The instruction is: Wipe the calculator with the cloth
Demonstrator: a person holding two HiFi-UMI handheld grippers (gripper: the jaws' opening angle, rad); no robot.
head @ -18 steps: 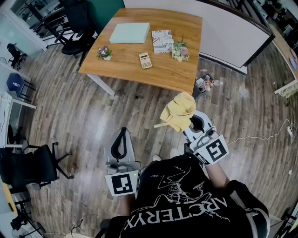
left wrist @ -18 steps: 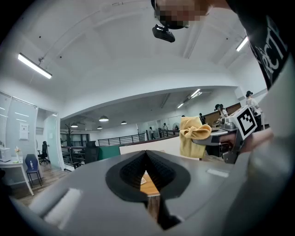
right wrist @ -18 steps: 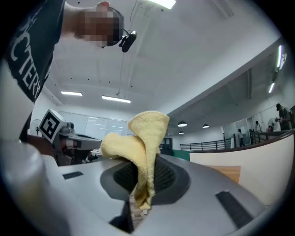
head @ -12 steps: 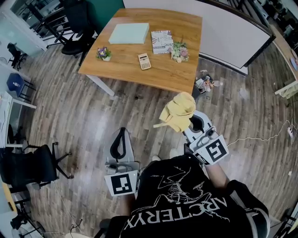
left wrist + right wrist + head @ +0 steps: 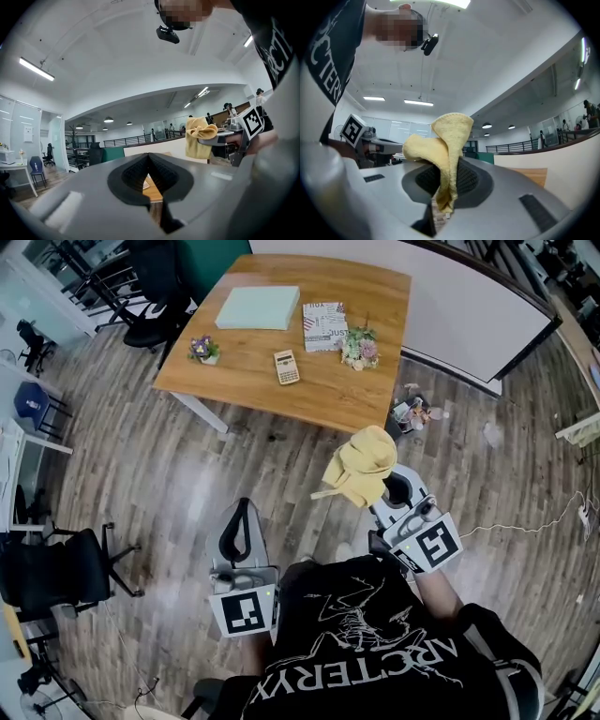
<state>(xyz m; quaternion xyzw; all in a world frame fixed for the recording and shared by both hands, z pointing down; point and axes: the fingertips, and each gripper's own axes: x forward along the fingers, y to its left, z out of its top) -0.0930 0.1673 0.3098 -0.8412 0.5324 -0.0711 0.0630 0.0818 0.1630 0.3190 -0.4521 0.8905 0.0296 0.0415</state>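
Head view, standing back from the wooden worktop (image 5: 319,395), which fills the upper centre of the frame.

- Calculator (image 5: 286,367): flat on the worktop, near its front edge, left of centre. Well apart from both tools.
- Also on the worktop: pale green flat box (image 5: 258,307) at upper left, printed book (image 5: 324,322) just right of it, flower posy (image 5: 358,345) below the book's right corner, small potted flowers (image 5: 201,348) near the left edge.
- Right tool (image 5: 382,486): right of centre in the frame, over the plank floor (image 5: 187,484). Its own view shows the jaws clenched on the yellow cloth (image 5: 443,154); folds bunch above the pads and one end hangs down between them.
- Left tool (image 5: 243,510): lower centre-left, also over the floor, below and left of the cloth. Its own view shows the jaws pressed together at the tips, nothing between them; a strip of the worktop shows through the padded hollow.
- Black office chair (image 5: 56,573) at lower left. White panel (image 5: 469,306) slants along the upper right, beside the worktop.
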